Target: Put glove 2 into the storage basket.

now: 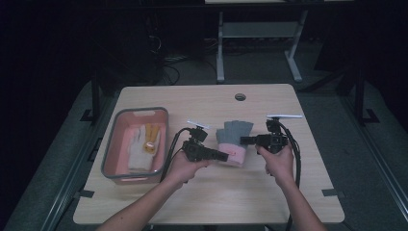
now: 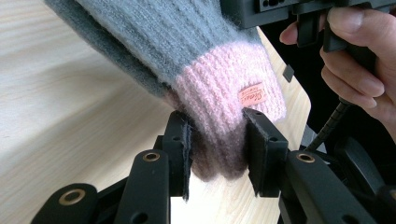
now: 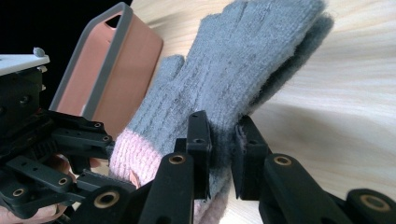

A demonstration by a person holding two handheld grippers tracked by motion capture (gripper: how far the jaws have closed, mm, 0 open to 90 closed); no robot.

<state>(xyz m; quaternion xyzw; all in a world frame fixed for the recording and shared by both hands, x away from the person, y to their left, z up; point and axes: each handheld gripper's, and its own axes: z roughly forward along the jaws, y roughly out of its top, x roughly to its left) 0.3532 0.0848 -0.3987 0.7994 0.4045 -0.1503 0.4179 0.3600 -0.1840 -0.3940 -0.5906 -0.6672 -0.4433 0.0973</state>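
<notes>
Both grippers pinch one glove [image 1: 234, 139] above the middle of the table [image 1: 202, 202] — the left gripper [image 2: 218, 140] clamps its pink cuff, the right gripper [image 3: 223, 140] its grey edge. A bin [image 1: 114, 139] stands at the left, other gloves [image 1: 142, 144] inside.

You have a light wooden table [image 1: 202, 192] in front of you, its grain running lengthwise, with rounded corners and a small round hole [image 1: 240, 96] near the far edge. On its left part sits a pink bin with a grey rim [image 1: 111, 144], resting directly on the wood. Inside the bin lie a white glove and a yellowish one [image 1: 144, 142]. Small dark tabs [image 1: 332, 192] sit at the table's near side edges, left and right. The table stands on a grey floor [image 1: 192, 72].
</notes>
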